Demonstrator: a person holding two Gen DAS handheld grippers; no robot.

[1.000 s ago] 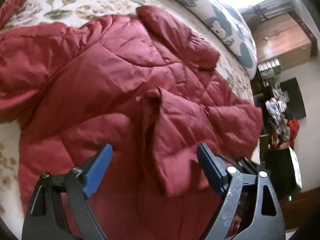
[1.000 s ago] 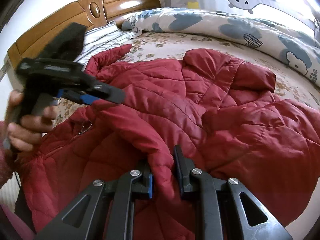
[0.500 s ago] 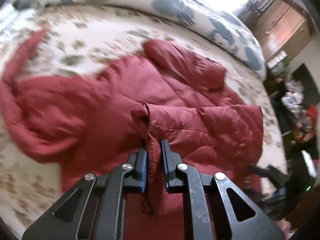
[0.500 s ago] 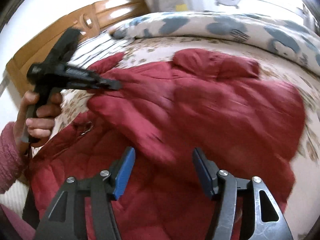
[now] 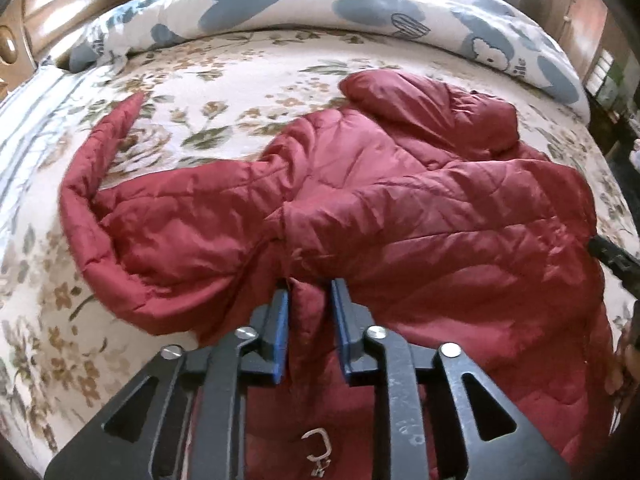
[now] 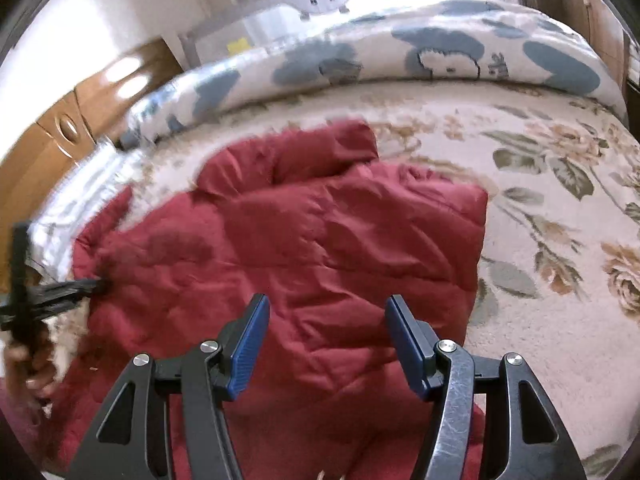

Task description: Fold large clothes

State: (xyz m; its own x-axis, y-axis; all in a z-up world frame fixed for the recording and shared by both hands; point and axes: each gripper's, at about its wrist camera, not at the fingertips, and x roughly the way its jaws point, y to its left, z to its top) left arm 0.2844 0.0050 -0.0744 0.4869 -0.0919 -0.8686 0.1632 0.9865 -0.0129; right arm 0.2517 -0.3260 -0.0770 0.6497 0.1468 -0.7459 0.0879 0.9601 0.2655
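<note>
A red quilted jacket (image 5: 400, 208) lies spread on the bed, with its hood toward the far duvet and one sleeve curling off to the left. My left gripper (image 5: 310, 292) pinches a raised fold near the jacket's middle; the puffy fabric fills the gap between its blue pads while its jaws are opening. A metal zip pull (image 5: 316, 444) shows below them. In the right wrist view the jacket (image 6: 320, 240) lies under my right gripper (image 6: 326, 304), which hovers open with nothing between its fingers. The left gripper (image 6: 80, 286) appears blurred at that view's left edge, in a person's hand (image 6: 28, 364).
The bed has a floral sheet (image 6: 552, 208). A rolled white-and-blue duvet (image 5: 320, 4) runs along the far side. A wooden headboard (image 6: 60, 132) stands at the left, and wooden cupboards (image 5: 580, 12) at the far right.
My left gripper went from wide open to shut on a jacket fold and tilted up. My right gripper let go of its fold, opened and swung right across the jacket.
</note>
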